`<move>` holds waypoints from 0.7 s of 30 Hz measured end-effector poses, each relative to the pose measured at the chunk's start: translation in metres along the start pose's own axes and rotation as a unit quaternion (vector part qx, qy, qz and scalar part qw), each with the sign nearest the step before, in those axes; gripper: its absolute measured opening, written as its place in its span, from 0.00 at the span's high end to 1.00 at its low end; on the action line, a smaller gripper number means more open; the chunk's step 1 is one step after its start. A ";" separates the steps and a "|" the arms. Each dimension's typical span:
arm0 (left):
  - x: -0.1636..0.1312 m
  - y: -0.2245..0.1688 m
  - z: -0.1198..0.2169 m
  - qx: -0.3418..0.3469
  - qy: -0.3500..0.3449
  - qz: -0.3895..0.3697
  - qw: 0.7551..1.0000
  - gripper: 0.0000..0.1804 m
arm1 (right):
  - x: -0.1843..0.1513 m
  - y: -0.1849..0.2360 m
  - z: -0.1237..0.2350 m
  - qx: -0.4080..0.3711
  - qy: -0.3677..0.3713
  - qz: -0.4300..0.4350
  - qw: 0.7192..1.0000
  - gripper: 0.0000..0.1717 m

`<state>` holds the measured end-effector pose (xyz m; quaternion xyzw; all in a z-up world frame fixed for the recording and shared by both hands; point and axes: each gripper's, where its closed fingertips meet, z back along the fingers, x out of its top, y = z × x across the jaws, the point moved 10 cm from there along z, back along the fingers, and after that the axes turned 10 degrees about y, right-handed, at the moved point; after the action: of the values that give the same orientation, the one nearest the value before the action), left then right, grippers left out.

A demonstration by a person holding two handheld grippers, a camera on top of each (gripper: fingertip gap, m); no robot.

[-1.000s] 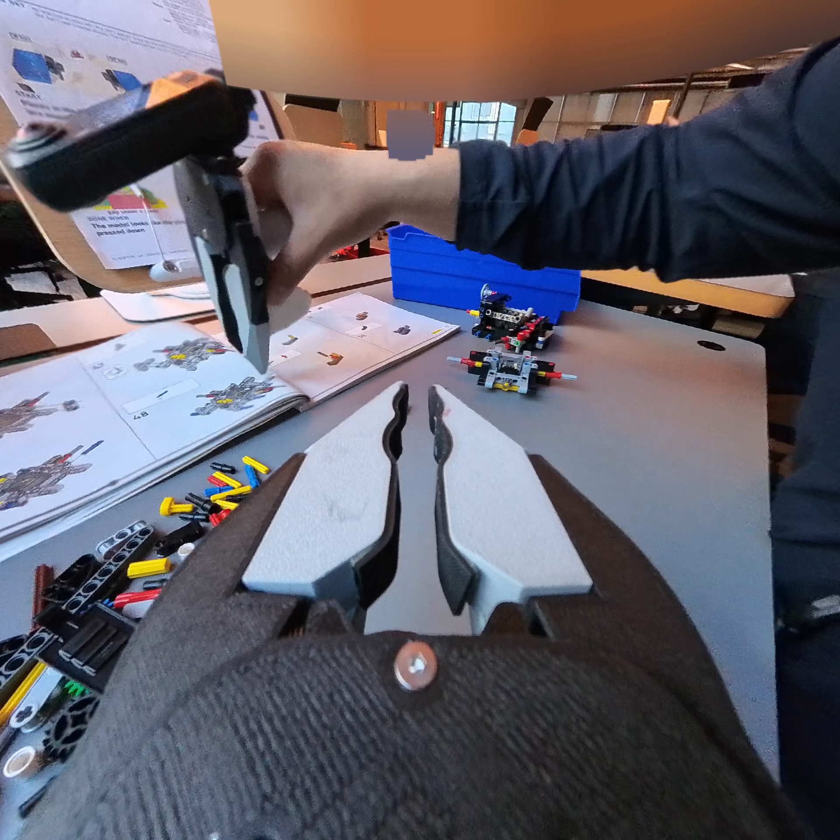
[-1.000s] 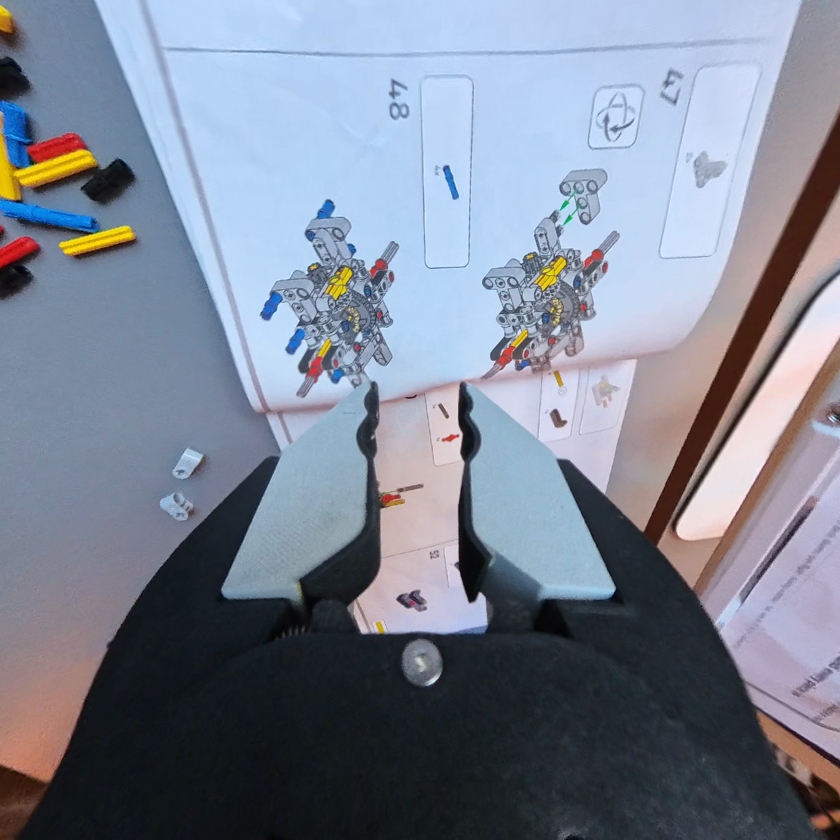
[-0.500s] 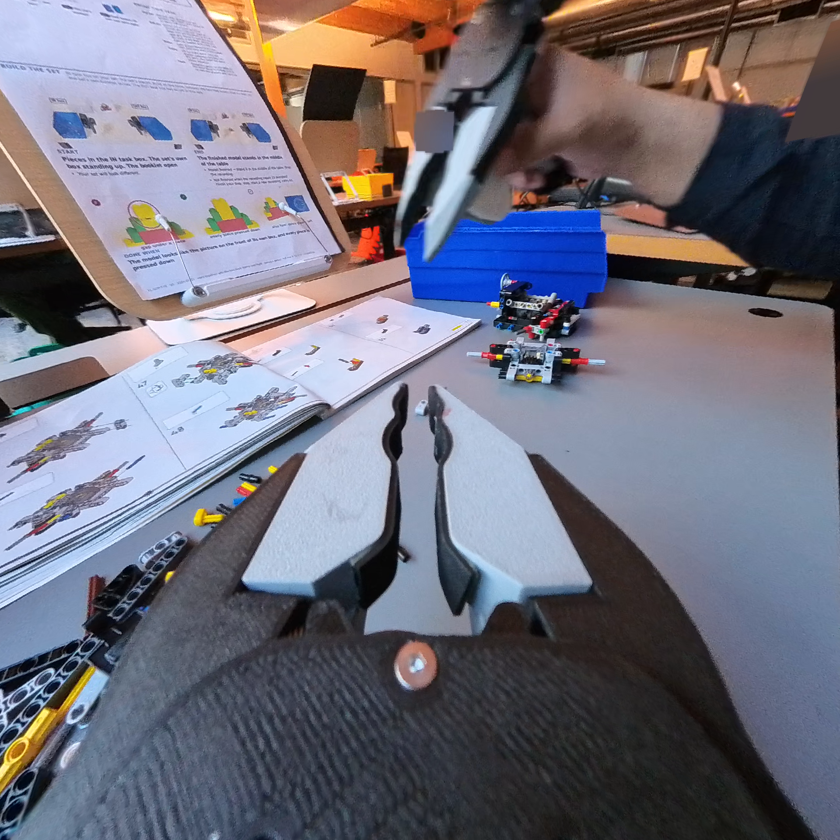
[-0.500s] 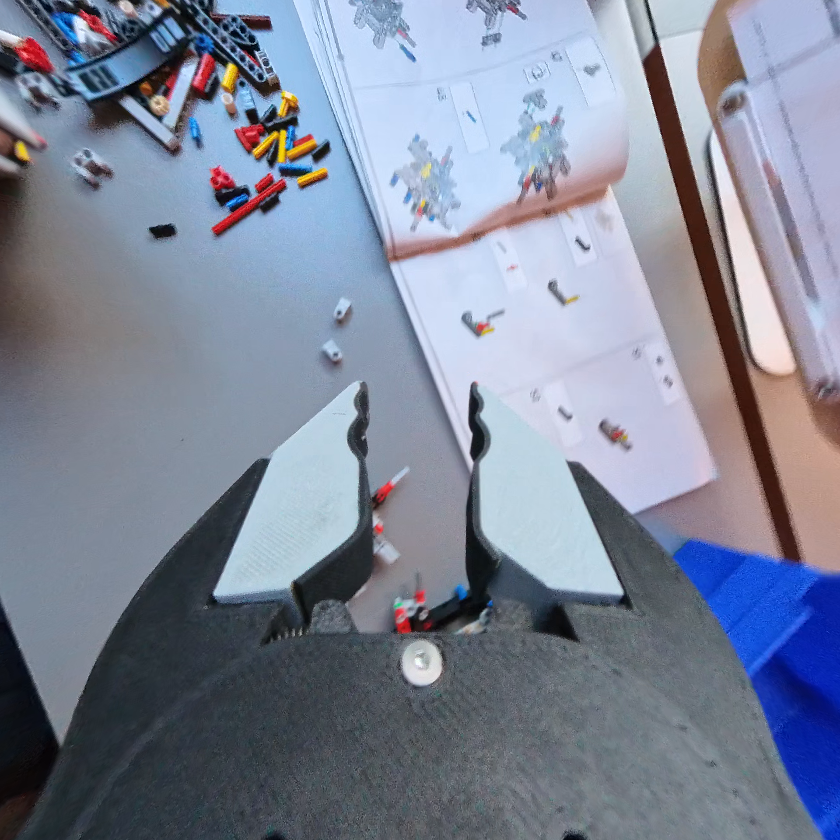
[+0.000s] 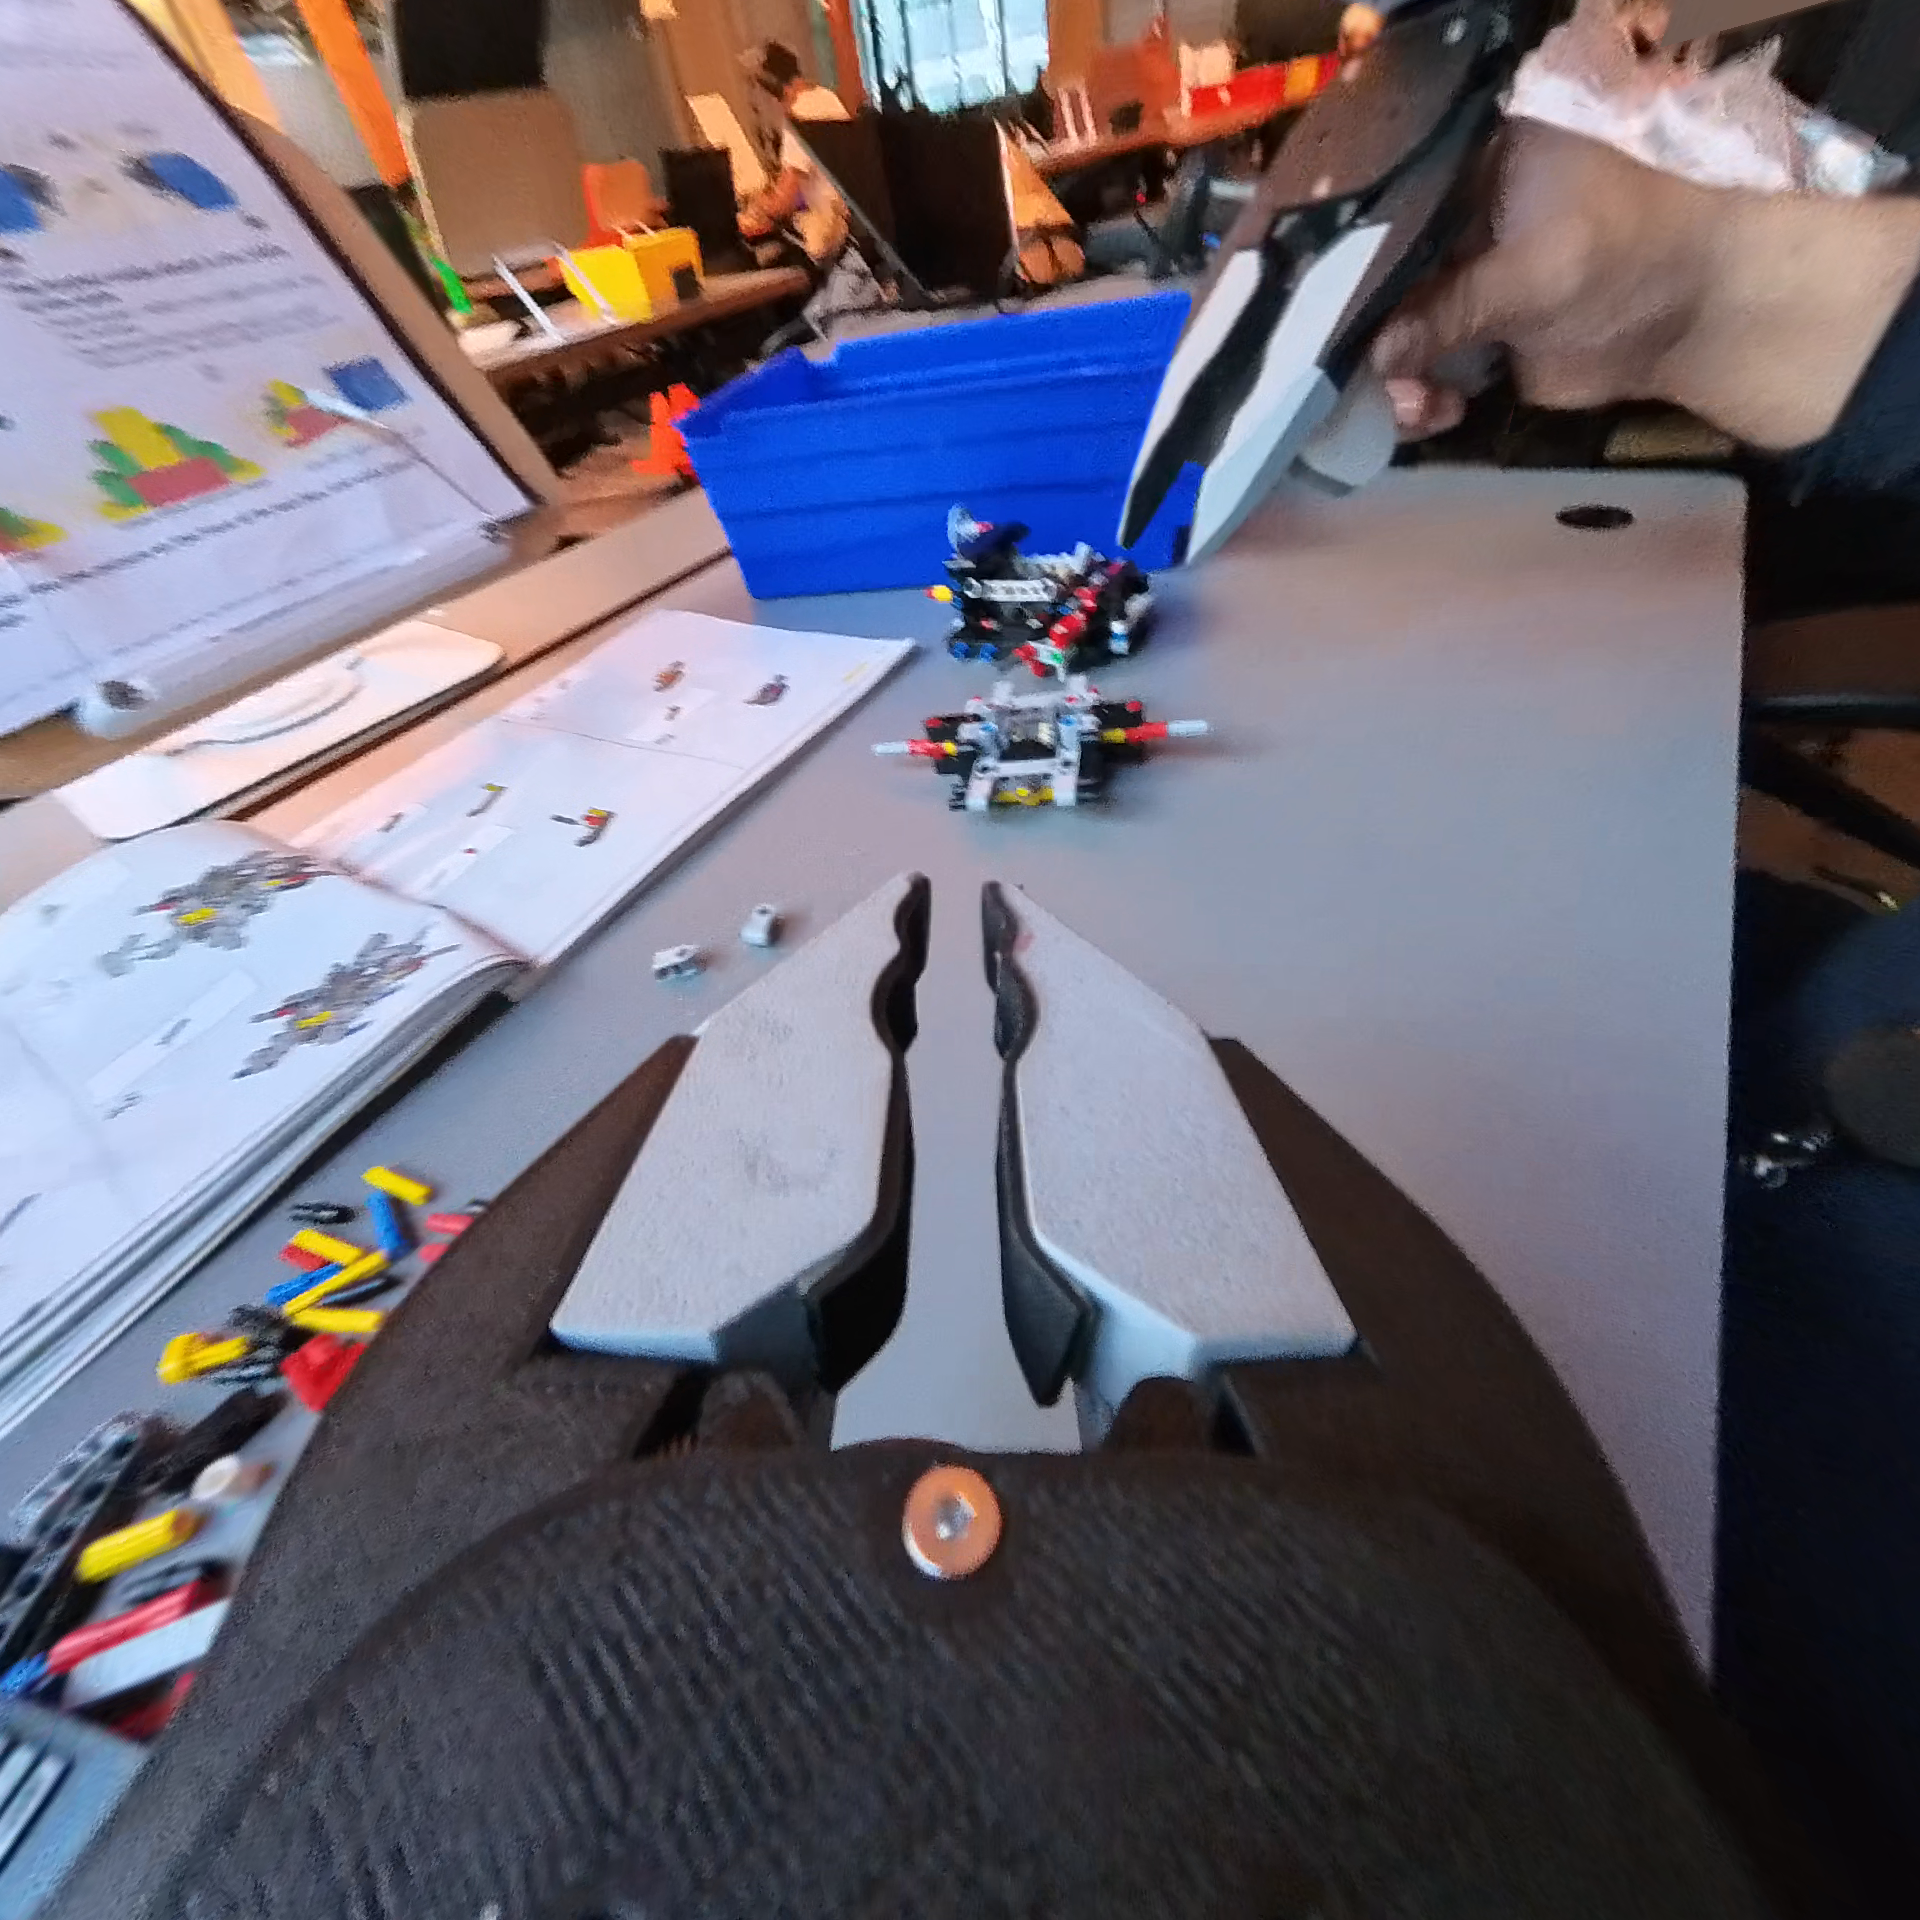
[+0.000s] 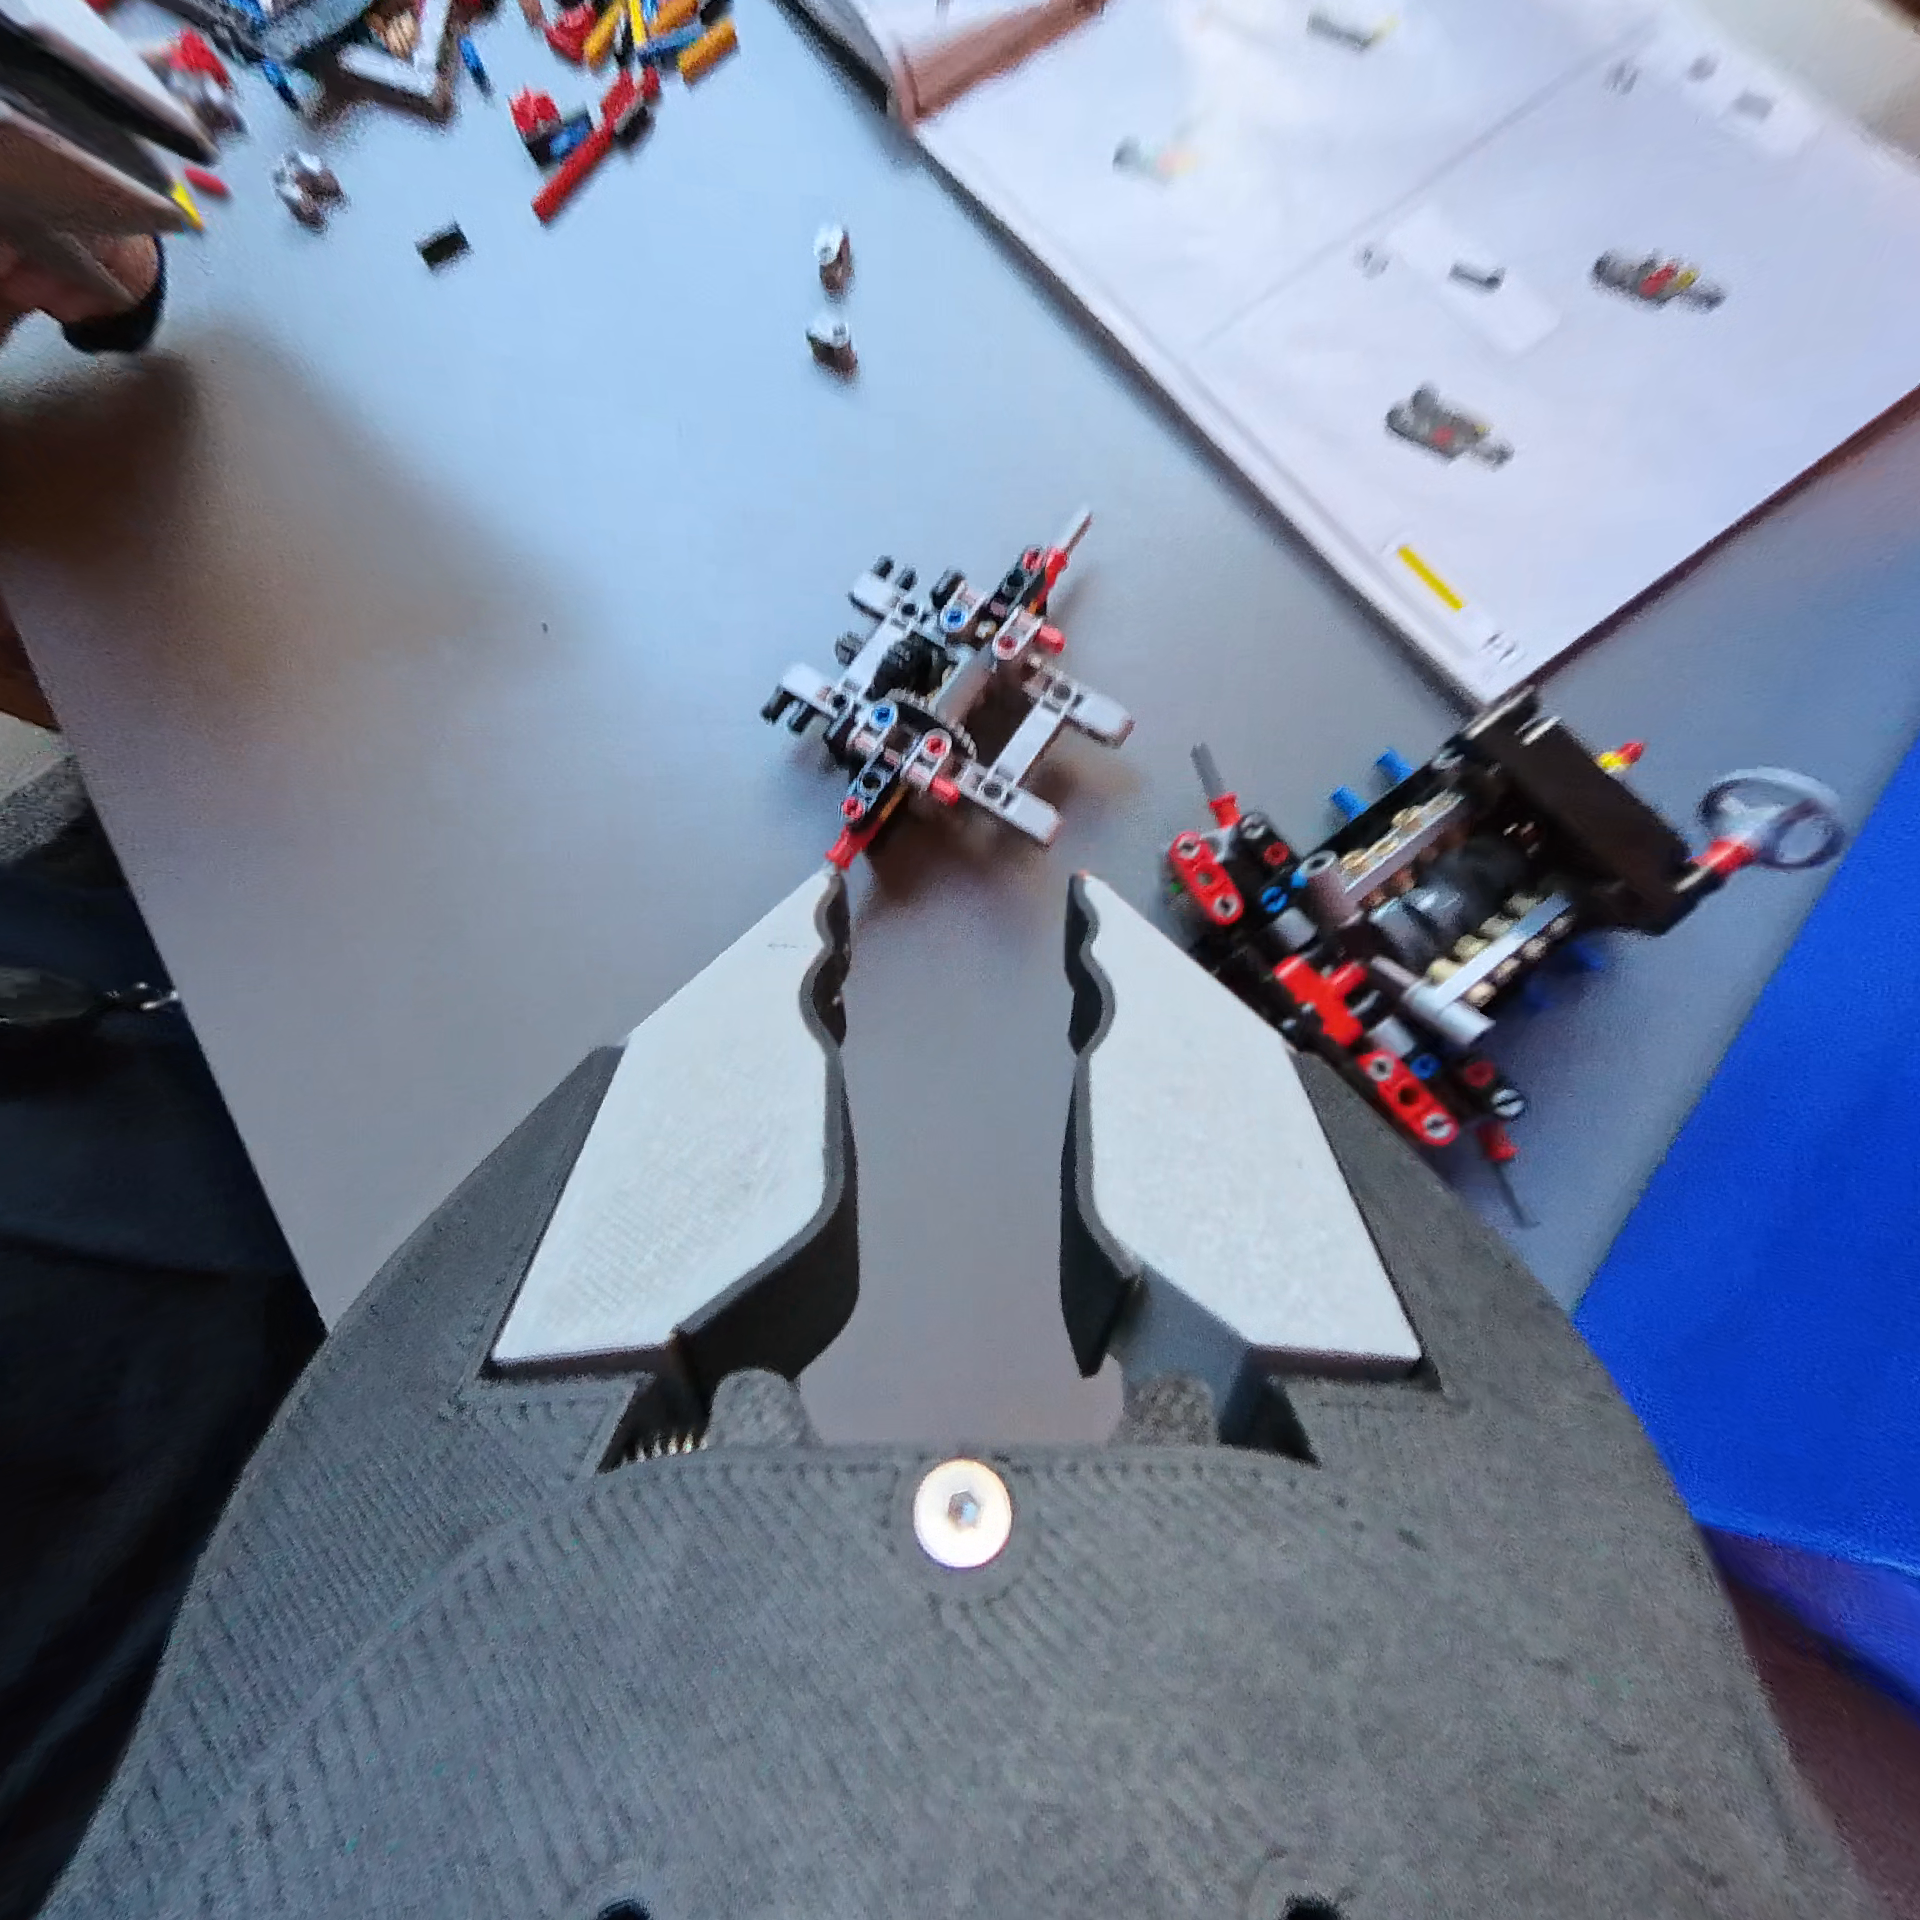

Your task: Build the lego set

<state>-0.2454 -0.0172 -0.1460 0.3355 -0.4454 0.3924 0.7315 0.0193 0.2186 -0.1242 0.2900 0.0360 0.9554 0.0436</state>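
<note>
My left gripper (image 5: 951,894) hovers low over the grey table (image 5: 1403,935). Its jaws stand a narrow gap apart with nothing between them. Two small grey pieces (image 5: 761,923) lie just left of its tips. My right gripper (image 6: 956,883) is open and empty above the table. Its left fingertip (image 6: 826,888) is close to the red axle end of a small grey and black brick assembly (image 6: 935,707). A larger black assembly (image 6: 1455,914) lies right of its right finger. In the left wrist view the right gripper (image 5: 1164,540) hangs over both assemblies (image 5: 1023,743).
A blue bin (image 5: 935,436) stands behind the assemblies and shows at the right edge of the right wrist view (image 6: 1787,1195). An open instruction booklet (image 5: 416,831) lies to the left. Loose coloured pieces (image 5: 312,1288) lie at the near left. A picture board (image 5: 156,364) stands behind the booklet. My right fingertips sit around 20 cm from my left ones.
My right gripper swung from over the booklet across to the two assemblies by the blue bin, its jaws a little wider. My left gripper stayed nearly closed and empty, shifting slightly.
</note>
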 end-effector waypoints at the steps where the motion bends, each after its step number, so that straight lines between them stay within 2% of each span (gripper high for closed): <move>1: 0.000 -0.005 -0.006 -0.007 0.011 -0.006 1.000 0.96 | -0.006 0.001 -0.005 0.003 0.004 -0.003 1.000 0.77; 5: 0.001 -0.022 -0.026 -0.023 0.053 -0.031 0.998 0.96 | -0.019 0.008 -0.021 0.034 0.011 -0.010 0.999 0.76; 12: 0.008 -0.038 -0.048 -0.029 0.079 -0.058 0.995 0.96 | -0.021 0.018 -0.041 0.079 0.020 -0.009 0.997 0.77; 16: 0.008 -0.041 -0.052 -0.018 0.084 -0.073 0.994 0.97 | -0.006 0.040 -0.061 0.172 -0.002 0.005 0.985 0.77; 21: 0.009 -0.039 -0.044 0.002 0.039 -0.081 0.996 0.99 | 0.024 0.066 -0.074 0.229 -0.034 0.050 0.971 0.76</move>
<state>-0.1913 0.0042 -0.1599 0.3562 -0.3868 0.3453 0.7773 -0.0462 0.1519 -0.1661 0.3260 0.2381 0.9122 -0.0706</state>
